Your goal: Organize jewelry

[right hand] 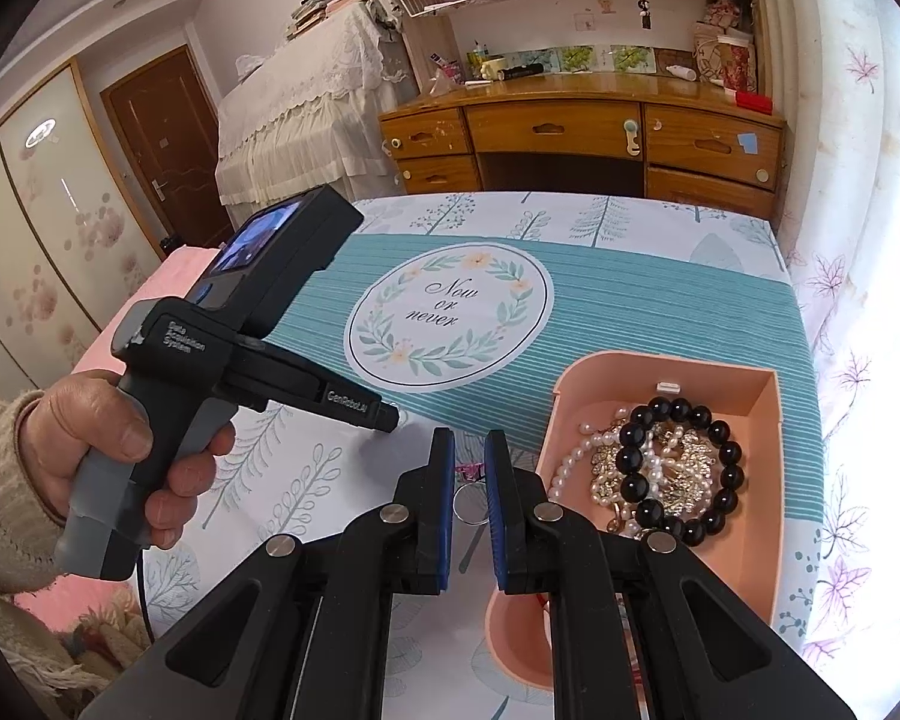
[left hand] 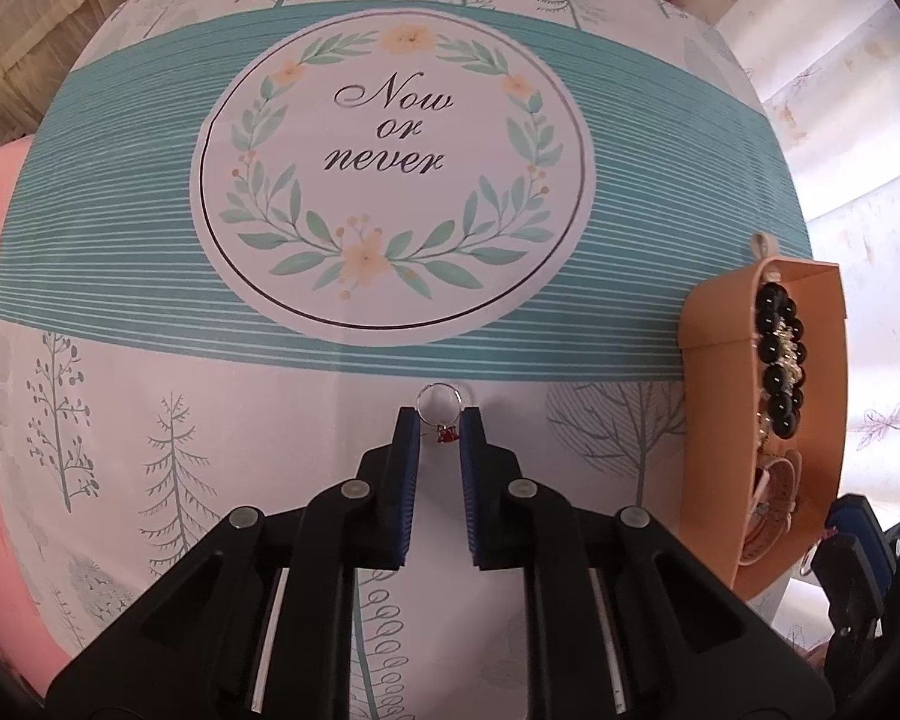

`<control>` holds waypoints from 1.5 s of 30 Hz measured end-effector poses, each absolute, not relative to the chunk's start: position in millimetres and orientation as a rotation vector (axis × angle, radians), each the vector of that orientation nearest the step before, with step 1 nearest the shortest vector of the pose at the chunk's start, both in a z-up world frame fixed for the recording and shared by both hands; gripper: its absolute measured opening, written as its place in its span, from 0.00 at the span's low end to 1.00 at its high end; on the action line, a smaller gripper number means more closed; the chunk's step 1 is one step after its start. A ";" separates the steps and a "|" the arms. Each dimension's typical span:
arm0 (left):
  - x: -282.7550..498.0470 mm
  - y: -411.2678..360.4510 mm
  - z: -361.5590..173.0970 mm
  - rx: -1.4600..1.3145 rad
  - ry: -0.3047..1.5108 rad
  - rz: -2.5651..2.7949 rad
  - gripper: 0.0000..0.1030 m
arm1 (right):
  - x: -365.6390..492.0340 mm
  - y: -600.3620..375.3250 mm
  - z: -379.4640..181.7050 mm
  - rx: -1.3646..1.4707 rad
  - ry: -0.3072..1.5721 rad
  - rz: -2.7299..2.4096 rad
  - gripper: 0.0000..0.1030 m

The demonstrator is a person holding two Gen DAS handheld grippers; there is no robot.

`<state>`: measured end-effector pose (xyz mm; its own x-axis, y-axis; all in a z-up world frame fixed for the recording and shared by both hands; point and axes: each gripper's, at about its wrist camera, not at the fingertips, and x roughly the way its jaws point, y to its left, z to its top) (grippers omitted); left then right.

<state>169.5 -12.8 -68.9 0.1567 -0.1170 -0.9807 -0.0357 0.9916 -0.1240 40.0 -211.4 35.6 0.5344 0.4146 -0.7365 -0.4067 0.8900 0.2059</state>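
The silver ring (left hand: 440,405) is pinched between the fingertips of the left hand-held gripper (left hand: 440,429) above the tabletop (left hand: 210,420) (red stone down). Transfer rightward into the pink tray (left hand: 714,360) is judged next; the right hand-held gripper (right hand: 469,450) grasps a second ring (right hand: 471,504).

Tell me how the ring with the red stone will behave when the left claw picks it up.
The ring is a thin, round metal band, so it probably weighs little and stays stiff. Its smooth curve could slip or twist between the flat pads of the left claw. If dropped, it may roll across the tablecloth.
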 end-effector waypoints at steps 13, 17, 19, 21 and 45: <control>135.9 -75.2 13.9 -0.070 1.295 -0.316 0.11 | 23.1 -283.9 48.1 0.144 0.855 0.303 0.10; 127.4 -111.1 28.9 -0.032 1.261 -0.375 0.11 | 20.3 -308.0 36.8 0.226 0.894 0.258 0.10; 126.3 -125.3 29.9 -0.023 1.264 -0.389 0.11 | 19.6 -312.9 32.8 0.236 0.903 0.239 0.10; 126.1 -135.0 29.1 -0.011 1.264 -0.400 0.11 | 18.3 -316.2 31.7 0.247 0.904 0.223 0.10; 86.2 -109.3 47.4 0.038 1.211 -0.362 0.11 | -34.9 -314.7 73.1 0.314 0.870 0.117 0.30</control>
